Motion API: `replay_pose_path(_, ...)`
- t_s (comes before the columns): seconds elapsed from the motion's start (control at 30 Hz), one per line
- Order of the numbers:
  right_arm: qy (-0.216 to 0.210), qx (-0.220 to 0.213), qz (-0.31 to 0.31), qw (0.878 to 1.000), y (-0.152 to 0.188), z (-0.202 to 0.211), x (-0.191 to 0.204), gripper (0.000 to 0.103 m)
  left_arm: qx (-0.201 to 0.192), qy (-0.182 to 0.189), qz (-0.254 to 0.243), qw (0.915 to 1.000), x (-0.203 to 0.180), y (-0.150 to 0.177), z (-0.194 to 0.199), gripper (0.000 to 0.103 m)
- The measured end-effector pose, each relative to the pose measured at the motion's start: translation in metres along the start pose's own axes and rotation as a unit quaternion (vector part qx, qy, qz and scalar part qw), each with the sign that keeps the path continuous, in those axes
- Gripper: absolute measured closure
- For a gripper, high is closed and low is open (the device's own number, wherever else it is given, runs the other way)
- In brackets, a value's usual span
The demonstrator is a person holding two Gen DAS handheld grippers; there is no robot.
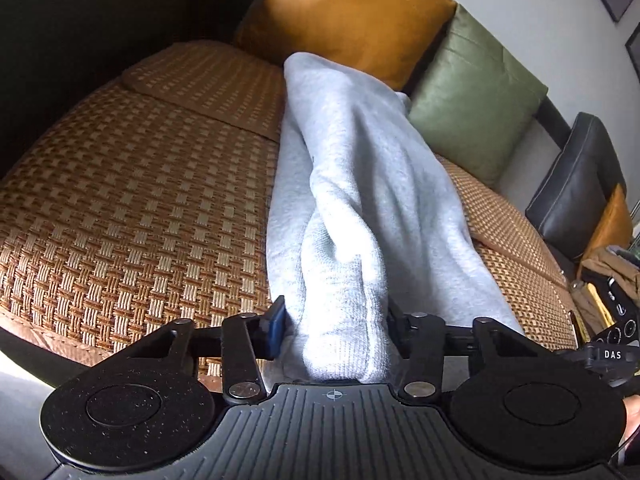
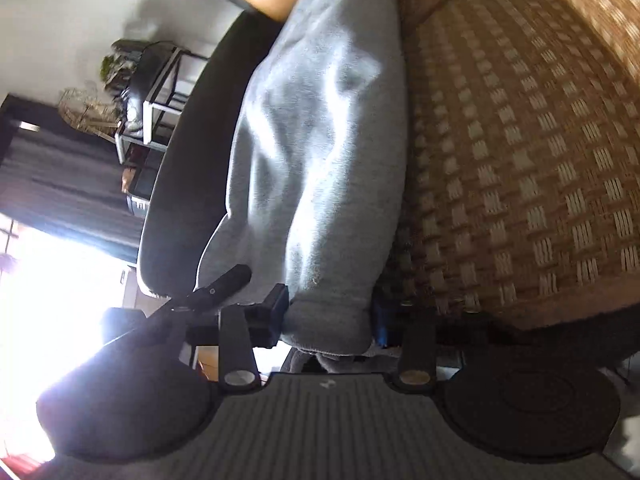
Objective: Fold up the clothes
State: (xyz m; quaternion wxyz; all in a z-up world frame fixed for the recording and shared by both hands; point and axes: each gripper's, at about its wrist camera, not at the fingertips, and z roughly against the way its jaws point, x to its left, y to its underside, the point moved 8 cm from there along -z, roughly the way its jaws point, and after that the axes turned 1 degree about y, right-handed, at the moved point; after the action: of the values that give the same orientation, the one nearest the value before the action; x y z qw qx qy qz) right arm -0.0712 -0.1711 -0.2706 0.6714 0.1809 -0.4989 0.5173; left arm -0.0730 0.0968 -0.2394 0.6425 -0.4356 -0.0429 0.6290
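left wrist: our left gripper (image 1: 335, 326) clamps bunched hem of light grey fleece garment (image 1: 360, 168) lying on woven rattan sofa mat (image 1: 132, 200) | right wrist: right gripper (image 2: 328, 316) pinches its thick edge | step: grasp for fold; next: lift both together, carry over

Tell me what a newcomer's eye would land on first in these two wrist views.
First, the light grey garment, a bunched length of cloth running up the middle of the woven brown sofa seat. Both ends are pinched: the left gripper is closed on a ribbed end, the right gripper on a thick rolled edge. Behind, an orange cushion and a green cushion lean on the sofa back.
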Motion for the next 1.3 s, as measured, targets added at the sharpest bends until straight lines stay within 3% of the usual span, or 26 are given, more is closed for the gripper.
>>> replay_pose_path(0.13,0.002,-0.023,0.043,0.999,-0.016,0.031,0.011,0.062,0.001,0.043,0.008,0.9990,-0.026,0.003,0.002,0.063)
replay_pose_path(0.2,0.019,-0.034,0.055,0.998,-0.024,0.049,0.006,0.062,0.018,0.047,0.004,0.9987,-0.037,0.016,-0.007,0.056)
replay_pose_path(0.27,0.060,-0.026,0.064,0.996,-0.022,0.055,-0.010,0.061,0.028,0.028,-0.016,0.9991,-0.043,0.031,-0.018,0.038)
replay_pose_path(0.3,0.078,-0.017,0.064,0.995,-0.020,0.054,-0.018,0.061,0.026,0.020,-0.020,0.9993,-0.044,0.036,-0.020,0.036)
replay_pose_path(0.37,0.091,-0.015,0.052,0.994,-0.016,0.055,-0.029,0.050,0.017,0.007,-0.010,0.9998,-0.042,0.040,-0.020,0.022)
replay_pose_path(0.53,0.086,-0.024,0.053,0.995,-0.015,0.059,-0.032,0.045,0.012,0.013,0.031,0.9994,-0.032,0.036,-0.019,0.017)
replay_pose_path(0.73,0.069,-0.024,0.014,0.997,-0.011,0.045,-0.040,0.042,-0.005,0.010,0.026,0.9996,-0.041,0.035,-0.035,0.012)
replay_pose_path(0.8,0.064,-0.031,0.007,0.997,-0.010,0.045,-0.042,0.042,-0.012,-0.005,0.010,0.9999,-0.047,0.037,-0.038,0.012)
replay_pose_path(0.87,0.069,-0.033,0.012,0.997,-0.009,0.044,-0.041,0.045,-0.011,-0.007,0.008,0.9999,-0.053,0.037,-0.039,0.049)
replay_pose_path(0.9,0.069,-0.029,0.012,0.997,-0.008,0.042,-0.040,0.054,-0.009,-0.004,0.012,0.9999,-0.055,0.037,-0.038,0.052)
replay_pose_path(0.97,0.053,-0.025,-0.007,0.998,-0.008,0.045,-0.038,0.061,-0.012,-0.005,0.025,0.9996,-0.058,0.035,-0.031,0.065)
replay_pose_path(1.13,0.021,-0.003,0.022,1.000,0.001,0.074,-0.002,0.062,0.003,0.017,0.033,0.9993,-0.075,0.050,0.009,0.066)
replay_pose_path(1.3,0.016,0.027,0.019,0.999,0.014,0.098,0.022,0.062,0.021,0.036,0.107,0.9934,-0.078,0.067,0.038,0.064)
